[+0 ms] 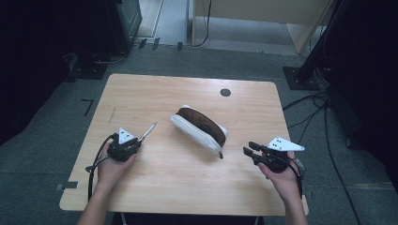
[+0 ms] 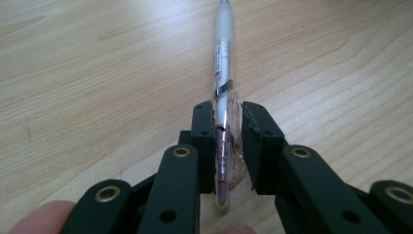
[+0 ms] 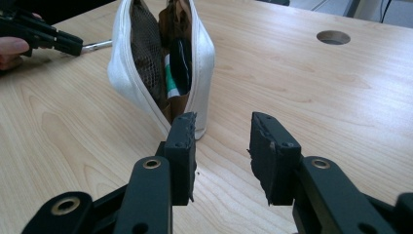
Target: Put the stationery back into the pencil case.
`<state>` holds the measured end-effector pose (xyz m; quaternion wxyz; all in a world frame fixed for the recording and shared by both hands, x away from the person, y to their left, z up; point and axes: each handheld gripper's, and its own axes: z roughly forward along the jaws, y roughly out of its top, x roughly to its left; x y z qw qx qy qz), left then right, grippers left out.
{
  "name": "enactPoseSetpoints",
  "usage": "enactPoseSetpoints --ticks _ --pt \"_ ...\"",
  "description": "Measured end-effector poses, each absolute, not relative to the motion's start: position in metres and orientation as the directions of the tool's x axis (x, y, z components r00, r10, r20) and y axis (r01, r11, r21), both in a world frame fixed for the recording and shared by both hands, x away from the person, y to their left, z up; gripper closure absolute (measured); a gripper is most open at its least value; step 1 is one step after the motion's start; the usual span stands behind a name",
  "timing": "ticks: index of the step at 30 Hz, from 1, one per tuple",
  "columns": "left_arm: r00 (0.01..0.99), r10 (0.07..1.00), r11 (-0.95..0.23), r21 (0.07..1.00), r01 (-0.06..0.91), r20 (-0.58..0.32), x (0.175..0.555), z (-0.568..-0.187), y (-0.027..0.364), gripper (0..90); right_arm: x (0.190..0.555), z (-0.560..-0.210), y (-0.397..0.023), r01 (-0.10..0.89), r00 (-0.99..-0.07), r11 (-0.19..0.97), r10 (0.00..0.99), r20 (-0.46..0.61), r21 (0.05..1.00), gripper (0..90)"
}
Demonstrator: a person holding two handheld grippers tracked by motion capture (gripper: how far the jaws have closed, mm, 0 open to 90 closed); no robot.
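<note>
Gripping a clear pen (image 2: pixel 223 92) by its rear end, the left tongs (image 2: pixel 228 122) hold it low over the bench (image 1: pixel 187 187), left of an unzipped white pouch (image 1: pixel 199 129). The right tongs (image 3: pixel 221 129) stand released, nothing between them.

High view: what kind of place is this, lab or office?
Likely a lab or recording room, not a home. A bare wooden desk with a cable hole stands on grey carpet, with dark stands and loose cables around it. On it lie just a pen and a white pouch.
</note>
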<state>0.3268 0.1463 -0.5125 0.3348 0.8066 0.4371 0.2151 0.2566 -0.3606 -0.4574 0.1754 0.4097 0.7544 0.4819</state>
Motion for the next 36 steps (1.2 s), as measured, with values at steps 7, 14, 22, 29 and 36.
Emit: enactPoseSetpoints --ticks 7,14,22,29,36 --pt "0.573 0.819 -0.400 0.733 0.551 0.016 0.314 -0.509 0.148 77.3 0.257 -0.461 -0.354 0.451 -0.616 0.218 0.777 0.125 0.865 62.1" --pt "0.611 0.792 -0.419 0.730 0.541 0.001 0.301 -0.508 0.143 77.4 0.253 -0.457 -0.348 0.443 -0.631 0.220 0.765 0.128 0.869 62.1" --pt "0.657 0.754 -0.446 0.730 0.518 -0.006 0.284 -0.496 0.129 77.4 0.249 -0.453 -0.337 0.433 -0.659 0.231 0.741 0.132 0.871 62.1" --pt "0.704 0.710 -0.472 0.738 0.482 -0.005 0.269 -0.477 0.119 77.4 0.248 -0.451 -0.319 0.416 -0.697 0.254 0.706 0.126 0.873 61.9" --pt "0.763 0.647 -0.501 0.748 0.435 -0.011 0.258 -0.464 0.103 77.4 0.247 -0.454 -0.305 0.406 -0.723 0.278 0.681 0.119 0.871 61.4"
